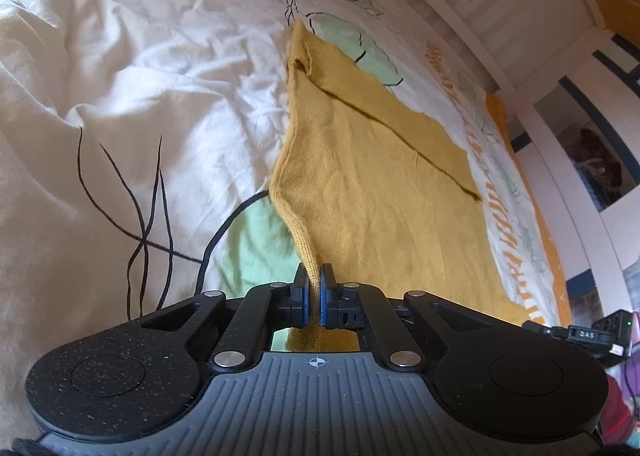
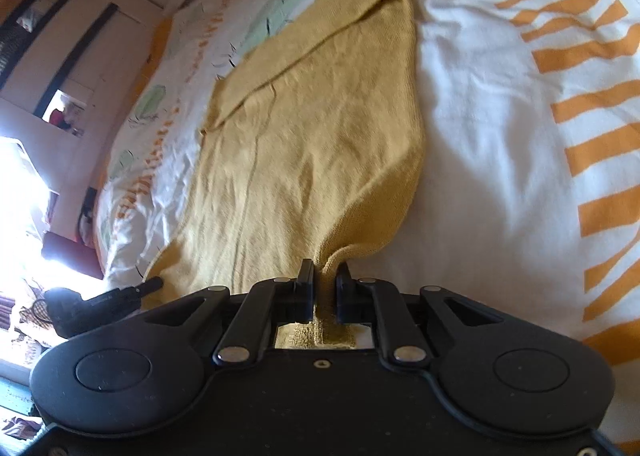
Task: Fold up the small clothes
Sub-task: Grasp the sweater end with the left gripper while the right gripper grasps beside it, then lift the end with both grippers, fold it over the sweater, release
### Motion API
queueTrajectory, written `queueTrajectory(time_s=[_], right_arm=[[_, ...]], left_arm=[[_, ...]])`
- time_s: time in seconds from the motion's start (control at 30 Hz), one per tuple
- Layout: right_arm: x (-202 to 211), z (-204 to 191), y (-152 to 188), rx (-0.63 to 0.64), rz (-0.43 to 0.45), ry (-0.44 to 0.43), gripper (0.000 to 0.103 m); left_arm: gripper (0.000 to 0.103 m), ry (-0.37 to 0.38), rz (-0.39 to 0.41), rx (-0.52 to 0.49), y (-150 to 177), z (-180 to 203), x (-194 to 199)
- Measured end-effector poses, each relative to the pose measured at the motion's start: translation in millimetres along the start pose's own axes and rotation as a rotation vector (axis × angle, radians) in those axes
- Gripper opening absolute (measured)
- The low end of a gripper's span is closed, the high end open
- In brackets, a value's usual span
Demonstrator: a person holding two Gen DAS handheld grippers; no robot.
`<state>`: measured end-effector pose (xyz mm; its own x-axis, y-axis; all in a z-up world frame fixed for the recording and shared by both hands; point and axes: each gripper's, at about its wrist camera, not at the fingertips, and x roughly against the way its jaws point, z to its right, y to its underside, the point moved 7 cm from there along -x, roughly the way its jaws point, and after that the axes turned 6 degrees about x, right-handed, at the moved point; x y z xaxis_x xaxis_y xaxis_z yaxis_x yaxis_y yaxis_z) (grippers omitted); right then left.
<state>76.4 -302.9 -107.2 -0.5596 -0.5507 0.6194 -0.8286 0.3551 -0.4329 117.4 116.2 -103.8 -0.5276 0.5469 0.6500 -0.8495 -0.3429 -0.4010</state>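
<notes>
A rumpled bed [image 1: 120, 75] with a white printed cover carries the mustard knit garment [image 1: 380, 175], spread flat with one sleeve folded across it. The left hand-held gripper [image 1: 315, 288] is pinched tight on one near corner of the hem and the right hand-held gripper [image 2: 325, 288] on the other. This looks like the start of a fold, so next both corners likely need lifting together and carrying evenly toward the far end.

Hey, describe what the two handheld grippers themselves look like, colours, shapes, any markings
The left gripper is black and speckled, with two round discs, silver-riveted link arms, blue-edged fingers, and a ribbed grey housing bearing a small crosshair mark. The right gripper has the same shape but is plain black throughout, with black fingers. Each has a small mirror-like window behind its fingers.
</notes>
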Motion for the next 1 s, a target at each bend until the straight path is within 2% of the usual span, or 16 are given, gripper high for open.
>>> queueTrajectory(time_s=[0.13, 0.27, 0.43, 0.53, 0.73, 0.9, 1.0], right_arm=[[12.0, -3.4, -15.9, -0.017, 0.123, -0.045, 0.017], [15.6, -8.8, -34.9, -0.006, 0.201, -0.068, 0.014], [2.3, -11.9, -50.4, 0.034, 0.168, -0.028, 0.014], [2.0, -12.9, -53.9, 0.016, 0.179, -0.054, 0.012], [11.1, -14.9, -78.1, -0.01, 0.257, -0.089, 0.012], [14.2, -10.7, -119.7, -0.019, 0.36, -0.096, 0.012], [6.3, -0.8, -149.0, -0.035, 0.393, -0.084, 0.012]], left_arm=[[0.004, 0.033, 0.064, 0.005, -15.4, 10.1, 2.8], [0.004, 0.063, 0.122, 0.0, -39.0, 23.2, 3.0], [0.004, 0.062, 0.138, -0.018, -60.7, 34.9, -5.3], [0.004, 0.068, 0.142, -0.026, -66.1, 37.5, -6.8], [0.004, 0.089, 0.182, -0.023, -89.5, 44.4, -5.2], [0.004, 0.112, 0.236, -0.01, -125.7, 54.0, -11.9], [0.004, 0.12, 0.26, 0.009, -149.2, 58.2, -23.6]])
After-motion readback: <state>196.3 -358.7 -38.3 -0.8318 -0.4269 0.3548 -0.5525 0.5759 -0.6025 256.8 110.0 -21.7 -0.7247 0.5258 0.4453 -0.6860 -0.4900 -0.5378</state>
